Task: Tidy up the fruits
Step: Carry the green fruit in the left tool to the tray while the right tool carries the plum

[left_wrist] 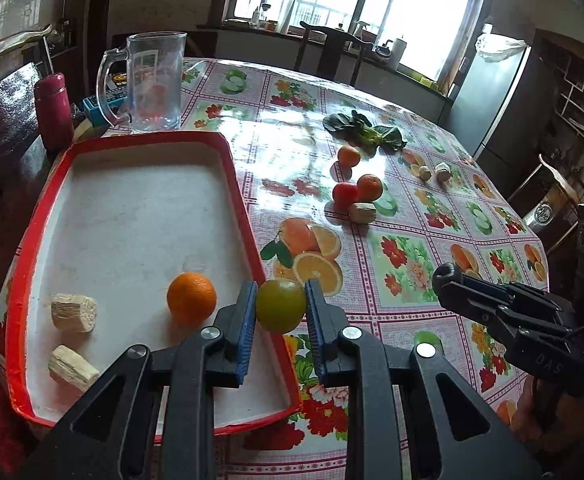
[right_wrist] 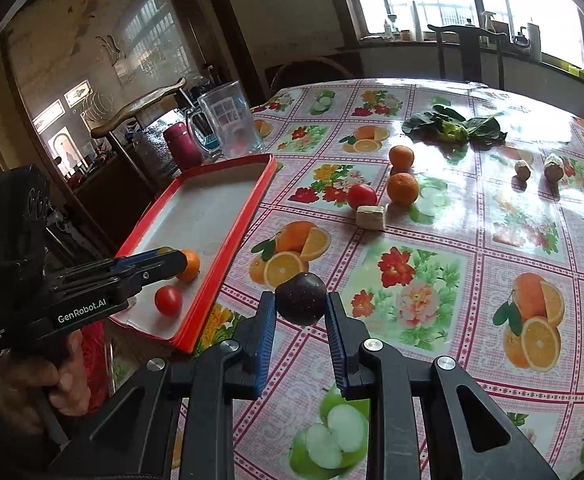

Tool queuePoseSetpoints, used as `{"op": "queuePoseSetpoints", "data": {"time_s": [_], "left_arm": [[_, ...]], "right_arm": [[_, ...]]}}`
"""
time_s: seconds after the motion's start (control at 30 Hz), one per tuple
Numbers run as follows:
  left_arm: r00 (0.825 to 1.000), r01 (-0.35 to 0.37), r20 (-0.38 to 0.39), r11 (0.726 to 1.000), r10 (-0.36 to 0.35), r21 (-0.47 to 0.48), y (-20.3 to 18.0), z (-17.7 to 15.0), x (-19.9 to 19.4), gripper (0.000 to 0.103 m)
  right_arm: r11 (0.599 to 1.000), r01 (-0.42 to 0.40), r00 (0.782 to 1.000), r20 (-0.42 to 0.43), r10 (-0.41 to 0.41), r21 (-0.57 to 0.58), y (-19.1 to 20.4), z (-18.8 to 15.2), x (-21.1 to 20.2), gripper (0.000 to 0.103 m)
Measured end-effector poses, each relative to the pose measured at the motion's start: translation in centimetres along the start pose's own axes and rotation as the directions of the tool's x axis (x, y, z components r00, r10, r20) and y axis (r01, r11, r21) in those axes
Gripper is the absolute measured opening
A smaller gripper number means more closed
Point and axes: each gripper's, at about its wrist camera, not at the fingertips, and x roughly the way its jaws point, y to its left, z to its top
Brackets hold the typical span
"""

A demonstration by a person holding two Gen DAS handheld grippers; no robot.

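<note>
My left gripper is shut on a yellow-green round fruit and holds it over the right rim of the red tray. In the tray lie an orange and two pale cut chunks. The right wrist view shows a red tomato in the tray too. My right gripper is shut on a dark purple fruit above the tablecloth, right of the tray. Two oranges, a tomato and a pale chunk sit mid-table.
A glass mug and a maroon flask stand behind the tray. Leafy greens and two pale chunks lie farther back. Chairs stand around the table, one at its far edge.
</note>
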Motion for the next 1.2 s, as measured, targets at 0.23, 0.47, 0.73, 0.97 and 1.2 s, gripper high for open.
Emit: {"op": "queuePoseSetpoints", "data": {"time_s": [0.23, 0.47, 0.73, 0.97, 1.2], "left_arm": [[1.0, -0.01, 0.013, 0.999, 0.01, -0.03, 1.9, -0.3, -0.9, 0.021], [0.999, -0.025, 0.024, 0.998, 0.026, -0.054, 3.7, -0.3, -1.7, 0.021], [0.998, -0.052, 0.035, 0.995, 0.055, -0.081, 5.9, -0.3, -2.5, 0.021], [0.996, -0.077, 0.034, 0.992, 0.081, -0.096, 7.6, -0.1, -2.6, 0.021], [0.993, -0.105, 0.033, 0.987, 0.11, -0.118, 9.4, 0.6, -2.4, 0.021]], "right_arm": [[0.999, -0.026, 1.0, -0.007, 0.026, -0.025, 2.0, 0.3, 0.7, 0.025], [0.998, -0.052, 0.998, -0.023, 0.051, -0.047, 4.0, 0.8, 1.9, 0.025], [0.993, -0.084, 0.996, -0.037, 0.081, -0.078, 6.3, 1.1, 3.2, 0.025], [0.99, -0.107, 0.993, -0.055, 0.102, -0.092, 7.5, 1.5, 4.6, 0.025], [0.987, -0.12, 0.991, -0.068, 0.113, -0.108, 8.6, 2.8, 6.4, 0.025]]}}
